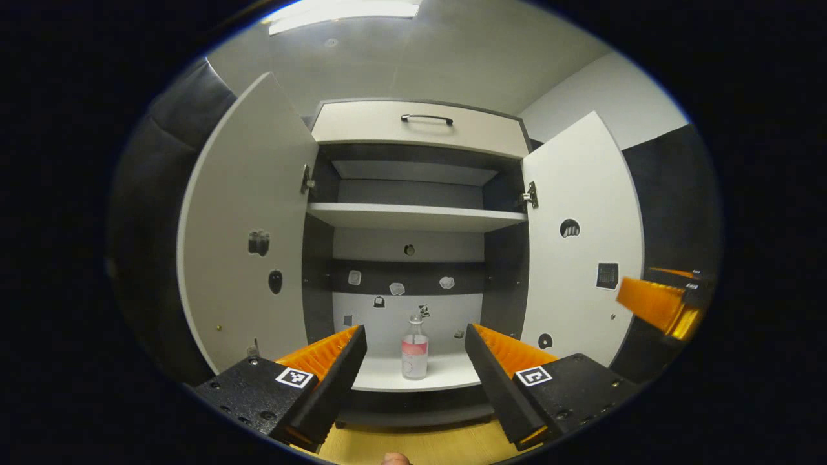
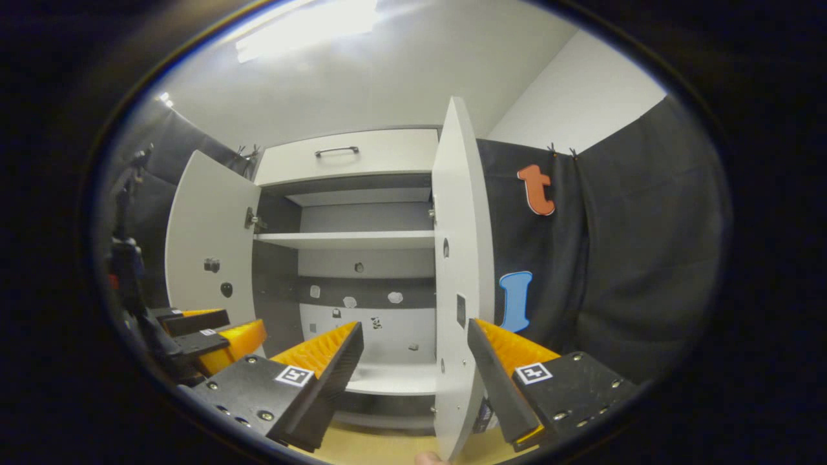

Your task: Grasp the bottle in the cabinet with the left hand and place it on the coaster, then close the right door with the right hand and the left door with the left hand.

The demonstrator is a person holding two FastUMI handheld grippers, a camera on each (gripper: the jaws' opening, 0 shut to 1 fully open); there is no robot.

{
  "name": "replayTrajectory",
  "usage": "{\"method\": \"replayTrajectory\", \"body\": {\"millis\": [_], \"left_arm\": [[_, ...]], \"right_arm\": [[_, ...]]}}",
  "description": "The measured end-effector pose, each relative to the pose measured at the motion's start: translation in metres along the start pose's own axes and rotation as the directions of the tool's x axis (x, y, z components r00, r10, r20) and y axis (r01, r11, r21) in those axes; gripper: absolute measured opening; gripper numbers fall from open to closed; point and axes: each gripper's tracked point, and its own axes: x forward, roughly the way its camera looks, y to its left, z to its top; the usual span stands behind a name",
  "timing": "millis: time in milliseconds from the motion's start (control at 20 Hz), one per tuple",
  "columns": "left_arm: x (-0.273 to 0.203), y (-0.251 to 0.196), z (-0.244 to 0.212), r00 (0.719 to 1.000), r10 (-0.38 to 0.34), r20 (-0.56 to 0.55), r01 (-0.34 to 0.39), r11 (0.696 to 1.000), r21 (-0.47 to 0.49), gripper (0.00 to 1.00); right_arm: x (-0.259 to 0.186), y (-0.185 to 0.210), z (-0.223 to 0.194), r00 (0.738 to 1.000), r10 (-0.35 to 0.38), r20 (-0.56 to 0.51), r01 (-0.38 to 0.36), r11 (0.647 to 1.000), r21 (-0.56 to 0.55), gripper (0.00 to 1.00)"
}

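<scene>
Right gripper view: the right tool [image 2: 413, 374], fingers spread wide, faces the open cabinet [image 2: 349, 161]. The right door [image 2: 455, 258] stands edge-on between the fingers; the left door [image 2: 207, 232] swings outward. The left tool [image 2: 207, 329] appears at lower left. Small stickers dot the back panel [image 2: 368, 336].

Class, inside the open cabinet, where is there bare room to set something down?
The middle shelf is bare from side to side. On the bottom shelf, free patches lie left and right of the bottle. The centre, where the bottle stands, is taken.
</scene>
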Motion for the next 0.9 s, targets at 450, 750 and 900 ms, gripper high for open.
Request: {"method": "replayTrajectory", "body": {"millis": [450,750,900], "left_arm": [[0.139,-0.011,-0.090,0.991,-0.041,-0.125,0.033,0.997,-0.066,0.98],[0.216,0.009,-0.135,0.988,0.045,-0.149,-0.050,0.998,-0.033,0.98],[0.241,0.016,-0.158,0.980,0.076,-0.185,-0.082,0.996,-0.023,0.98]], "right_arm": [[-0.033,-0.098,0.019,0.975,-0.222,0.035,0.223,0.974,-0.045,0.96],[-0.034,-0.131,0.021,0.949,-0.310,0.051,0.314,0.946,-0.086,0.97],[-0.031,-0.138,0.018,0.945,-0.325,0.045,0.328,0.939,-0.103,0.97]]}}
